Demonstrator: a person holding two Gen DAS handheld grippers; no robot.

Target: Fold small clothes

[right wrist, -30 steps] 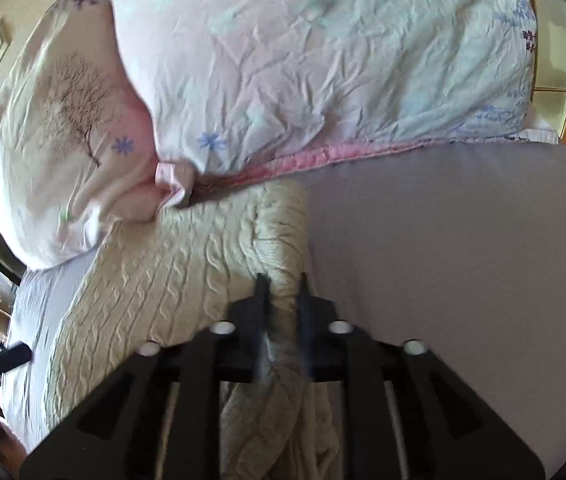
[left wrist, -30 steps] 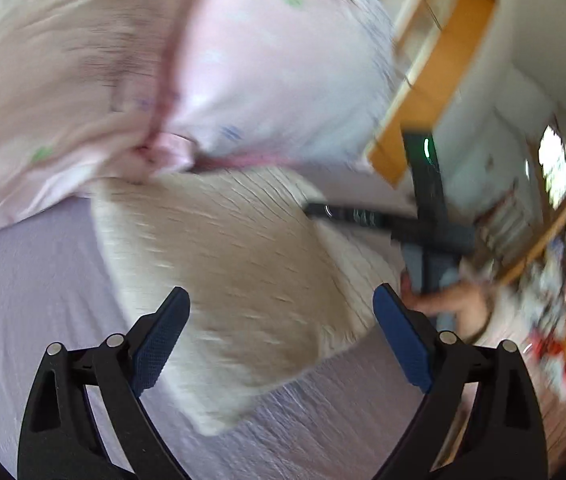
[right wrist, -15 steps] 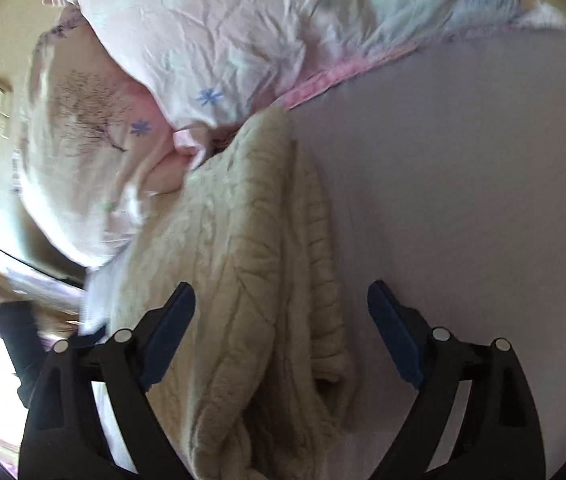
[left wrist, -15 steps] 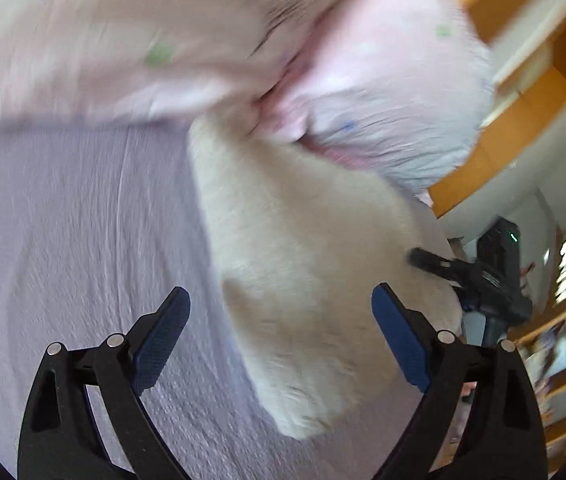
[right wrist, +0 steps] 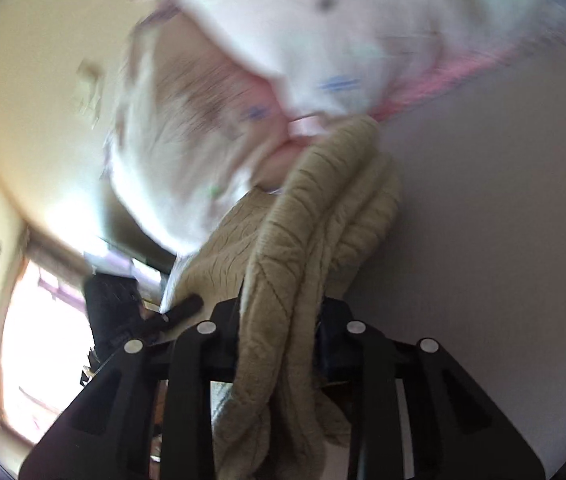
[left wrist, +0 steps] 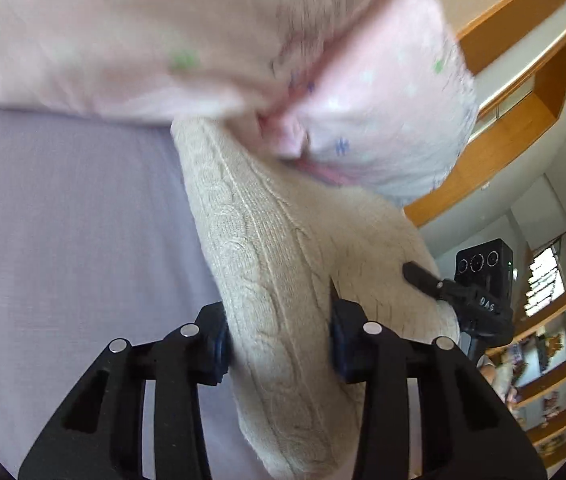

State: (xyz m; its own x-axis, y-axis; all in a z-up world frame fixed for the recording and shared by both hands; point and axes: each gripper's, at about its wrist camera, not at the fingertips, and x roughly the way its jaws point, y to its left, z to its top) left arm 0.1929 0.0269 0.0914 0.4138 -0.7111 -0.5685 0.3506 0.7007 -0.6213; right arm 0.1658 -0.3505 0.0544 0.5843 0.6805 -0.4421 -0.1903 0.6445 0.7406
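Note:
A folded cream cable-knit sweater (left wrist: 267, 248) lies on the lilac bed sheet (left wrist: 63, 220), its far end against the pink pillows. My left gripper (left wrist: 279, 350) is shut on the sweater's left near edge. My right gripper (right wrist: 279, 340) is shut on the sweater's right near edge (right wrist: 303, 248), where the thick folded layers bunch between its fingers. The right gripper also shows in the left wrist view (left wrist: 443, 284), at the sweater's right side. The left gripper shows in the right wrist view (right wrist: 175, 312), low on the left.
Two pink printed pillows (left wrist: 243, 40) lie at the head of the bed, also in the right wrist view (right wrist: 323, 40). Wooden shelving (left wrist: 523, 92) and a cluttered bookshelf (left wrist: 555, 368) stand to the right. A bright window (right wrist: 35, 340) is on the left.
Both grippers were open around the sweater's edges half a second ago and have now closed on it. The right gripper had let go of an earlier grip one second ago.

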